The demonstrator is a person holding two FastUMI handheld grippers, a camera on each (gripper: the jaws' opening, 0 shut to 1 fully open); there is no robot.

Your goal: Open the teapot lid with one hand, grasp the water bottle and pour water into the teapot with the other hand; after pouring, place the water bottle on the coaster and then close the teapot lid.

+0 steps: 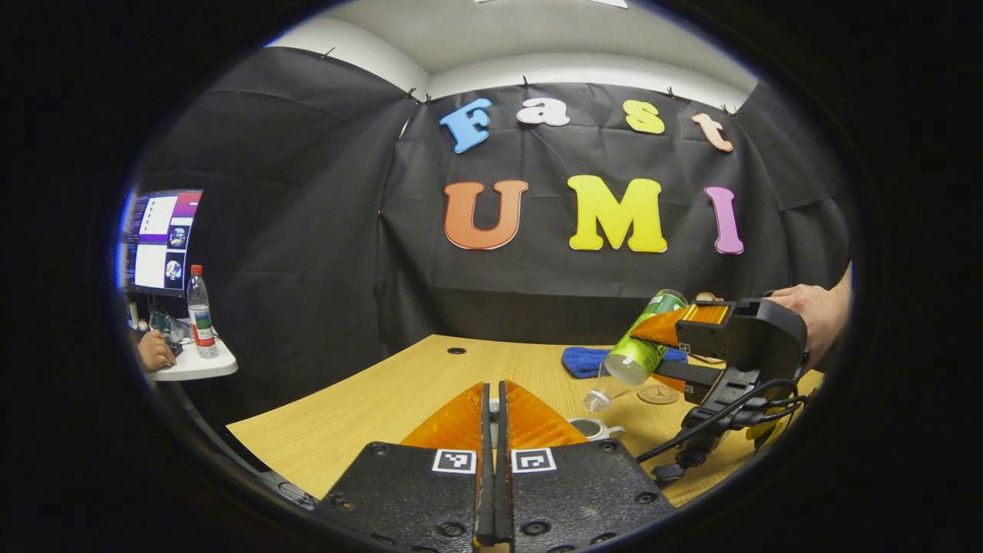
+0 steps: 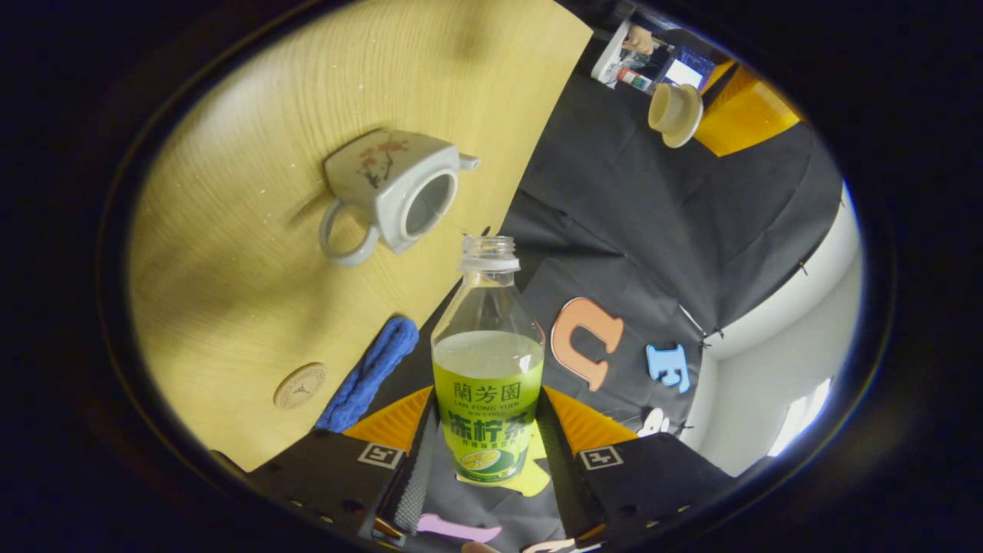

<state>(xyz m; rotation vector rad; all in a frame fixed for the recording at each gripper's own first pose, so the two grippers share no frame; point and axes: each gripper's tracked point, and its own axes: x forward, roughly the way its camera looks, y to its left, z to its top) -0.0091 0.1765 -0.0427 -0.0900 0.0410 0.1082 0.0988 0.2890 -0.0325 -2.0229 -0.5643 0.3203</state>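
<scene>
The white teapot (image 2: 392,196) stands on the wooden table (image 2: 230,115) with its lid off and its mouth bare; its rim also peeks past my fingers in the left gripper view (image 1: 591,428). My right gripper (image 2: 488,403) is shut on the green-labelled water bottle (image 2: 488,376), uncapped and tilted, mouth just above the teapot. The liquid stands short of the neck. From the left gripper view the bottle (image 1: 641,346) leans mouth-down in the right gripper (image 1: 656,338). My left gripper (image 1: 495,388) is shut on the teapot lid (image 2: 674,114), held up away from the pot. The round coaster (image 2: 301,385) lies near the bottle.
A blue cloth (image 1: 584,361) lies at the table's back, beside the coaster (image 1: 658,394). A hand (image 1: 814,307) holds the right gripper, cables hanging below. Off to the left stand a monitor (image 1: 161,242) and a small white table with a red-capped bottle (image 1: 201,311).
</scene>
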